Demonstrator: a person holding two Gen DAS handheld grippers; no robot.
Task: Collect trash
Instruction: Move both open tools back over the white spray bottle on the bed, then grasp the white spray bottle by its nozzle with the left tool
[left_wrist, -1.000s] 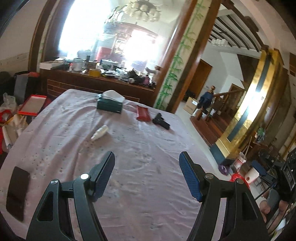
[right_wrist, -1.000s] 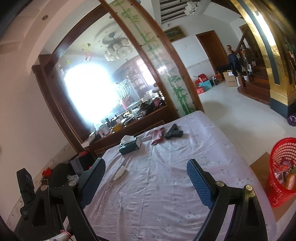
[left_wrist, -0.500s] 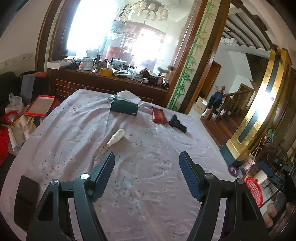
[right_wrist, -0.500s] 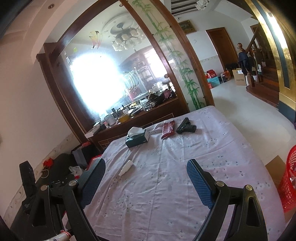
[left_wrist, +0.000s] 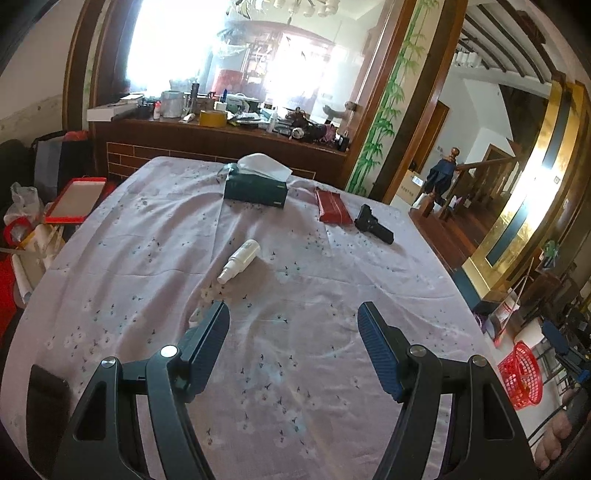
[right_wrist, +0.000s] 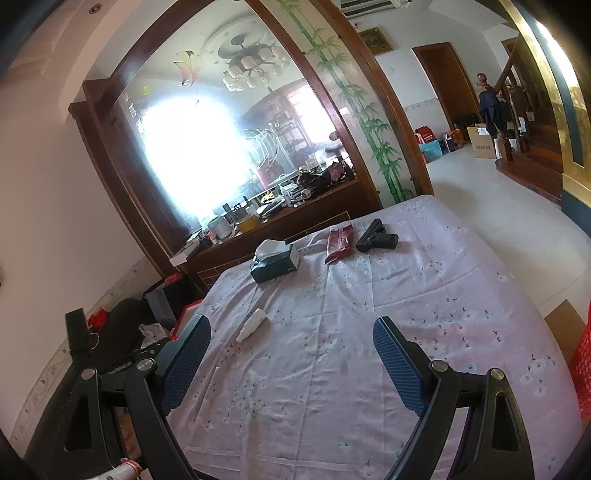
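Observation:
A table with a lilac flowered cloth (left_wrist: 295, 332) (right_wrist: 369, 332) carries a small white spray bottle (left_wrist: 238, 260) (right_wrist: 252, 324) lying on its side, a dark green tissue box (left_wrist: 256, 184) (right_wrist: 275, 260), a red packet (left_wrist: 333, 209) (right_wrist: 339, 243) and a black pistol-shaped object (left_wrist: 373, 223) (right_wrist: 376, 236). My left gripper (left_wrist: 293, 314) hangs open over the near part of the cloth, the bottle a short way ahead and left of it. My right gripper (right_wrist: 291, 328) is open too, with nothing between its fingers and the bottle just beyond its left finger.
A red mesh basket (left_wrist: 521, 374) (right_wrist: 581, 369) stands on the floor right of the table. A dark flat object (left_wrist: 46, 402) lies at the cloth's near left edge. A cluttered wooden counter (left_wrist: 221, 129) runs behind the table. Bags and a red tray (left_wrist: 74, 201) sit at the left.
Both grippers have moved forward and lower over the table, so the bottle, tissue box and red packet sit closer and lower in view. Both stay open and hold nothing.

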